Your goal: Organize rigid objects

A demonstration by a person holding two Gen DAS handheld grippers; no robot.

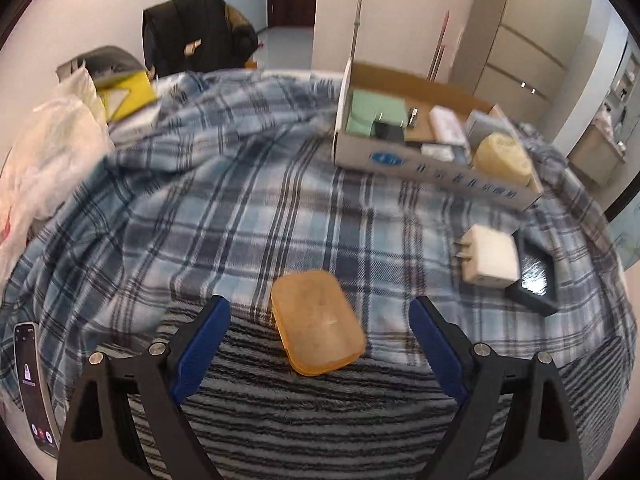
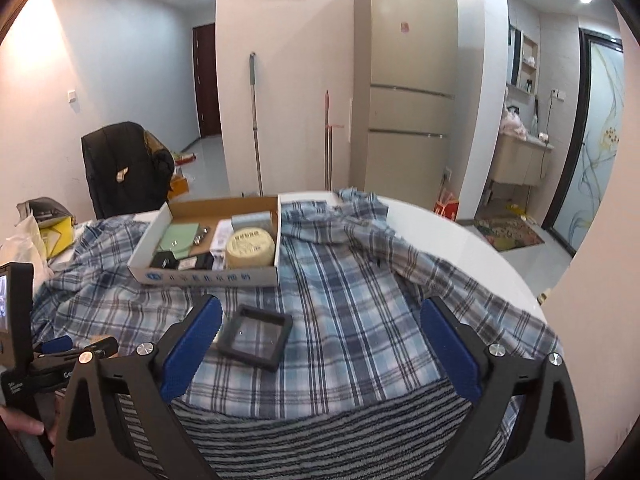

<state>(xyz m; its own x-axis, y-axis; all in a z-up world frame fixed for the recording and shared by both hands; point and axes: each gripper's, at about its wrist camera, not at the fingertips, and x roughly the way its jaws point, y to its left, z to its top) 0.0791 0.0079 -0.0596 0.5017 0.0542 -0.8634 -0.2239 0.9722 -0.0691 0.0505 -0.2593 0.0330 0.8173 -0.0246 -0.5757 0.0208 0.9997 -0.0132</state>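
on the plaid blanket (image 1: 248,200) we count three items left: orange case (image 1: 318,322) between our wide left gripper (image 1: 320,320), white charger (image 1: 490,258), black frame (image 2: 254,336) by our empty, wide right gripper (image 2: 320,344). cardboard box (image 2: 168,216) partly filled.

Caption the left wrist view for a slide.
Open left gripper above an orange case on the plaid blanket, cardboard box beyond.

Case (image 1: 318,322) before box (image 1: 424,172), charger (image 1: 490,258) right
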